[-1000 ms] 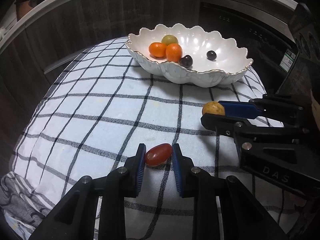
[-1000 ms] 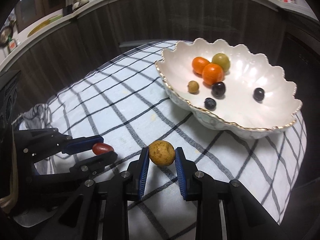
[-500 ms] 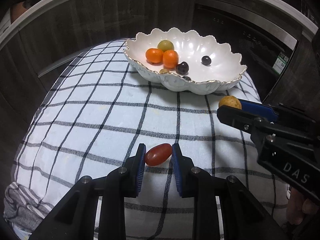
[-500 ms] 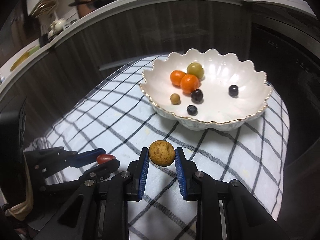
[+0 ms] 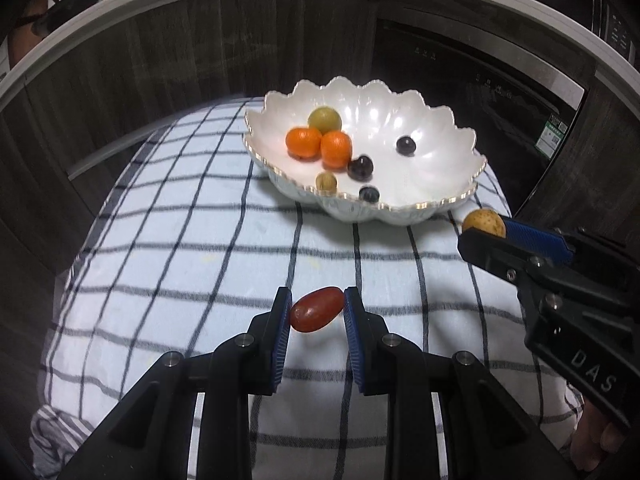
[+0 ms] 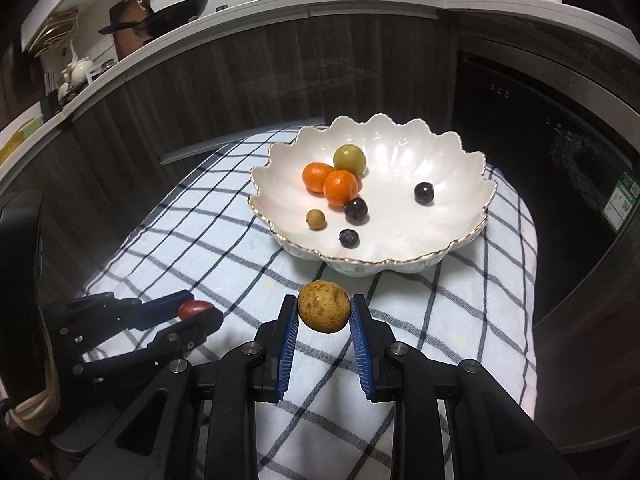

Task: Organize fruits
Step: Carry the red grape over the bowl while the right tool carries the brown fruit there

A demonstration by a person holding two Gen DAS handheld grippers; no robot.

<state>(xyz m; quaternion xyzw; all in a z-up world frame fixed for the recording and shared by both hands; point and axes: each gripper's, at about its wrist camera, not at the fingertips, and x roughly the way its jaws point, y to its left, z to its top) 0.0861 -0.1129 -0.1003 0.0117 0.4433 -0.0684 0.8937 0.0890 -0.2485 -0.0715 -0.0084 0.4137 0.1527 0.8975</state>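
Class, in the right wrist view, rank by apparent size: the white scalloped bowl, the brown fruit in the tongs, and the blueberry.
1. White scalloped bowl
2. Brown fruit, though nearness to the camera enlarges it
3. Blueberry

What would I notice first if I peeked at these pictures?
Probably the frilly white bowl at the far end of the checked cloth, with little fruits inside. Nearer, the left tongs pinch a red grape tomato, and the right tongs pinch a speckled yellow fruit.
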